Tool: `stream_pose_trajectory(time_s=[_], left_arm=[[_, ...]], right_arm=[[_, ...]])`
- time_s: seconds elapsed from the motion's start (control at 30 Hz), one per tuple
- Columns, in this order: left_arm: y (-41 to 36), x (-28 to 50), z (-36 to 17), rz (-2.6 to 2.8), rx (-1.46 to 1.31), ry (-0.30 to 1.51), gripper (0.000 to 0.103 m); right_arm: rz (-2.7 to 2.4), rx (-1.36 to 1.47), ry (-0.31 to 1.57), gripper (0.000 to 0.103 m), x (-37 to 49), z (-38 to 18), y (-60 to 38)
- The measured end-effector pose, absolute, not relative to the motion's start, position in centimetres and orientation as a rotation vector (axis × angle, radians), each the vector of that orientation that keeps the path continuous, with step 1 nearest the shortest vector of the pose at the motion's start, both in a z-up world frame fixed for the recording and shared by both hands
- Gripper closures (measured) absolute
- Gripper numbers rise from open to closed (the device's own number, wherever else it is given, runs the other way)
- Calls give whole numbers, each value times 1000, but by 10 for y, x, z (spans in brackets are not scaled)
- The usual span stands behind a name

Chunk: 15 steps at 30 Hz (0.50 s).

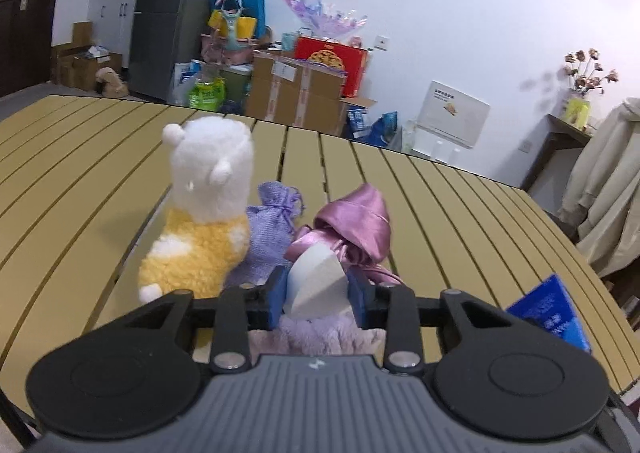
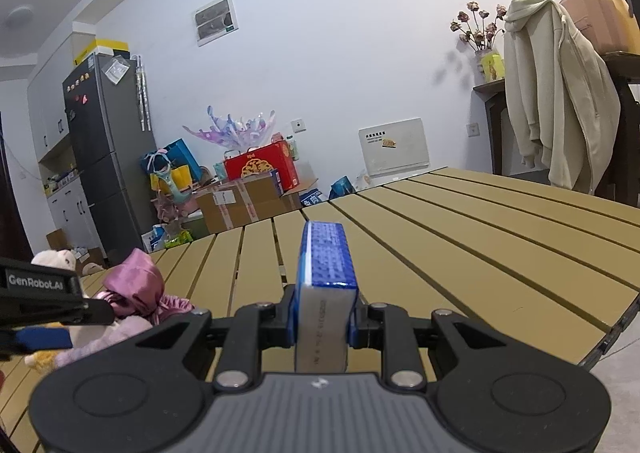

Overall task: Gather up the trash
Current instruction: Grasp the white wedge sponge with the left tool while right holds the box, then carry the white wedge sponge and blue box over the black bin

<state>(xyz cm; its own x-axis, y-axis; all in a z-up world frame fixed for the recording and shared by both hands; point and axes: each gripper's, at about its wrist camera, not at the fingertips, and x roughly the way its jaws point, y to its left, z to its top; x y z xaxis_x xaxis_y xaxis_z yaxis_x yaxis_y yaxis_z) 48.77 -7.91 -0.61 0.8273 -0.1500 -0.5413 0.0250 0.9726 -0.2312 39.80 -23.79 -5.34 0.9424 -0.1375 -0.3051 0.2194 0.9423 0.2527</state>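
A white wedge-shaped piece [image 1: 316, 281], likely foam or crumpled paper and probably the trash in hand, sits between the blue pads of the left gripper [image 1: 318, 299]. The jaws stand narrow and the pads press its two sides, so it looks gripped rather than merely straddled. Its pointed end tilts up and away from the camera, its long axis roughly along the fingers. It lies among soft things: a pink satin pouch [image 1: 356, 229] just behind it, a lilac drawstring bag [image 1: 268, 229] to the left, a white-and-yellow plush alpaca [image 1: 200, 221] beyond that, and a pale purple plush [image 1: 320, 337] beneath the jaws, all on the slatted tan table [image 1: 80, 173].

The right gripper [image 2: 322, 319] is closed on a blue and white box [image 2: 326, 285], upright on edge, its long axis pointing ahead over bare slats. In the right wrist view the left gripper shows at the left edge, near the satin pouch.

The coming move probably turns on lifting the wedge clear; the pouch's loose fabric, touching or nearly so, could snag.
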Motion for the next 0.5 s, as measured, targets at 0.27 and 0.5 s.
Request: stream_pose_trajectory(time_s=[0.27, 0.5], left_arm=[[-80, 472, 2, -104, -199, 536, 74], [-85, 448, 13, -99, -123, 484, 74]], right_arm=[[-163, 291, 289, 81, 400, -53, -238], [-148, 294, 285, 81, 398, -52, -242]])
